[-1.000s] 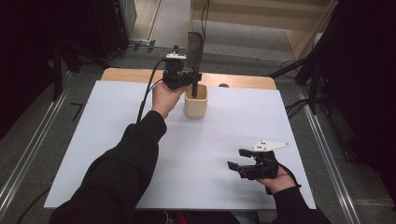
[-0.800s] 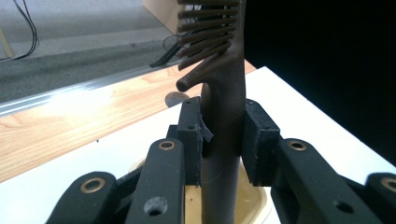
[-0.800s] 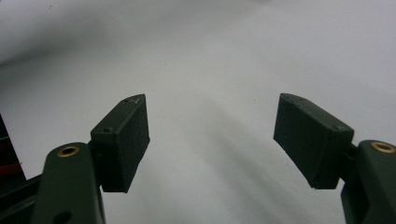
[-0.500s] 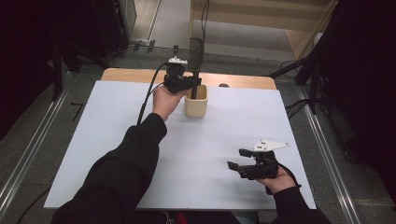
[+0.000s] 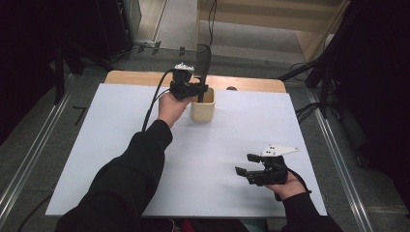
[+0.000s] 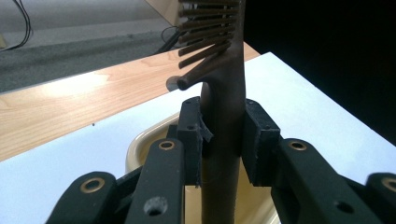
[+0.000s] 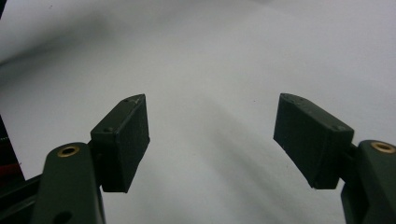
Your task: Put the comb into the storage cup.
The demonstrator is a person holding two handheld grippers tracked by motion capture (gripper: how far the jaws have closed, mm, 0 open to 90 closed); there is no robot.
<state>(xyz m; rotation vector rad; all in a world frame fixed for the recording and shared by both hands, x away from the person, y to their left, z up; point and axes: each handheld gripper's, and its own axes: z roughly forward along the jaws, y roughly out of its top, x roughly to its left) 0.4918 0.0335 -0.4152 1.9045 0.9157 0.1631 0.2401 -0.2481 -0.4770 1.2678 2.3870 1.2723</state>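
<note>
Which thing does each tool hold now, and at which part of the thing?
The left tool is shut on the dark slotted spatula, gripping its handle just below the head, above the beige cup. The right tool is open and holds nothing.

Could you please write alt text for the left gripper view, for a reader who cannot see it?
The left gripper has its two black jaws shut on the handle of a dark slotted spatula, held upright in a cream container. The container stands on a white table cover, with a wooden table edge behind.

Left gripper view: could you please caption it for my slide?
Fingers clamp a slotted spatula's handle above a cream cup.
</note>
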